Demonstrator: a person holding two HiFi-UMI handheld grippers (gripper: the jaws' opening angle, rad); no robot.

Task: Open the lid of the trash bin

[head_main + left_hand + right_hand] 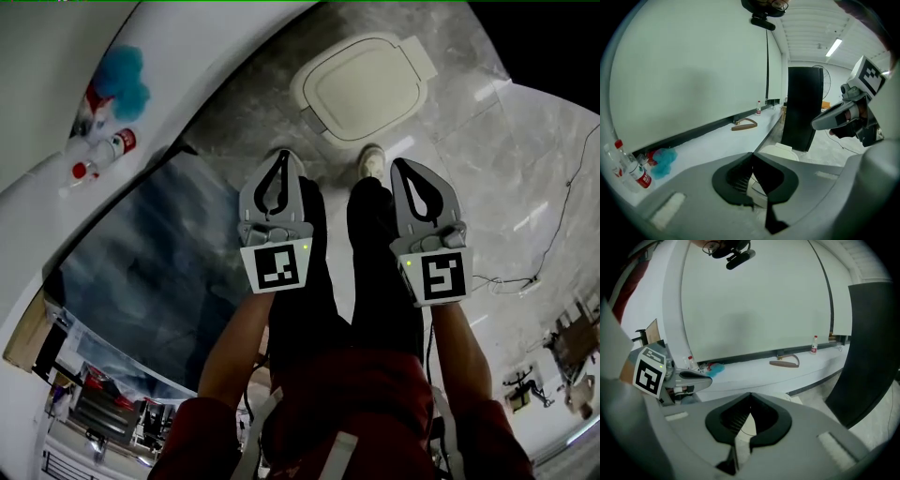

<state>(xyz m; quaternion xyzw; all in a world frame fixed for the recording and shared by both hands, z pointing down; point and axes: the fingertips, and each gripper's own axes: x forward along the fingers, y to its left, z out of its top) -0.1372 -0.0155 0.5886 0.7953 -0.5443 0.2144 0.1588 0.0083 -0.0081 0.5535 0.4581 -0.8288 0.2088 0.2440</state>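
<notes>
The trash bin (364,89) stands on the grey floor ahead of my feet, its cream lid down. Both grippers hover side by side above the person's legs, short of the bin and not touching it. My left gripper (280,156) is shut, its jaw tips meeting with nothing between them. My right gripper (398,165) is shut and empty too. In the left gripper view the bin lid (782,151) shows just past the closed tips of the left gripper (751,155). In the right gripper view, part of the lid (792,398) peeks beyond the tips of the right gripper (750,394).
A white counter (56,112) runs along the left, carrying water bottles (105,153), a blue scrubber (125,75) and a brown curved piece (744,124). A tall black panel (802,108) stands behind the bin. The person's shoe (372,161) is near the bin. A cable (562,206) lies at right.
</notes>
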